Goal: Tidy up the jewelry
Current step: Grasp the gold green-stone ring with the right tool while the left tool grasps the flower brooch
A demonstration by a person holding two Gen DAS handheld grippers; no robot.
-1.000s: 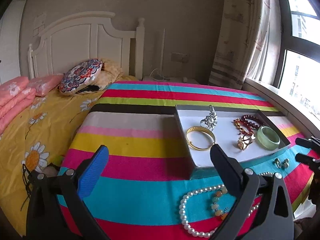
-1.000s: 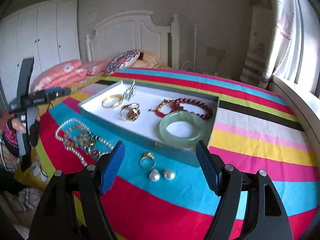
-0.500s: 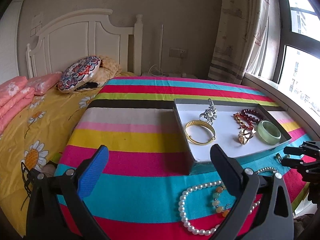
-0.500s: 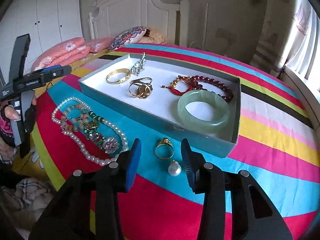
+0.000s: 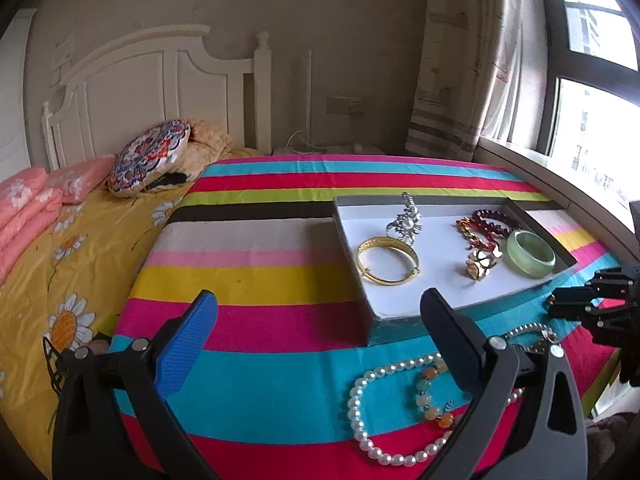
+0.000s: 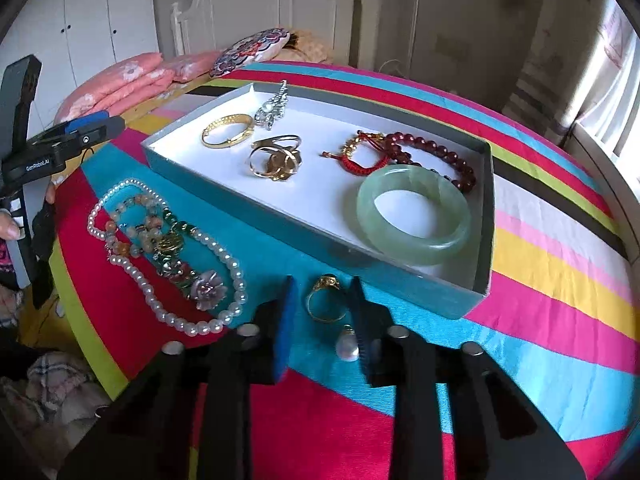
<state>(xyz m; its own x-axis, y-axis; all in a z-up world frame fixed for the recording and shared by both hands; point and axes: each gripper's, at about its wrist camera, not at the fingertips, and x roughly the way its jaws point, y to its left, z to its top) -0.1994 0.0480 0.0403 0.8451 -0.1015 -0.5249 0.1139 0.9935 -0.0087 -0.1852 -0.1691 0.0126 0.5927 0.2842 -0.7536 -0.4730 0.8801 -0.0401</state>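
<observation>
A white-lined teal box [image 6: 280, 224] [image 5: 400, 312] on the striped bedspread holds a gold bangle [image 6: 227, 130], a silver brooch [image 6: 272, 106], a gold flower piece [image 6: 276, 160], red bracelets [image 6: 400, 148] and a jade bangle [image 6: 414, 216]. In front of the box lie a gold ring [image 6: 326, 298], a pearl earring [image 6: 346, 347] and a pearl necklace with beads [image 6: 168, 248] [image 5: 400, 400]. My right gripper [image 6: 323, 298] has its fingers closing around the gold ring, a narrow gap on each side. My left gripper [image 5: 320, 344] is wide open and empty, held above the bedspread left of the box.
The striped bedspread [image 5: 260, 248] covers the bed, with a yellow daisy sheet [image 5: 60, 280], pink pillows [image 5: 24, 208] and a patterned cushion [image 5: 150, 160] to the left. A window ledge [image 5: 560, 200] runs along the right. White wardrobes [image 6: 80, 20] stand behind.
My right gripper has dropped down to the gold ring and its fingers have narrowed from wide open to almost touching it. The left gripper has stayed open and nearly still.
</observation>
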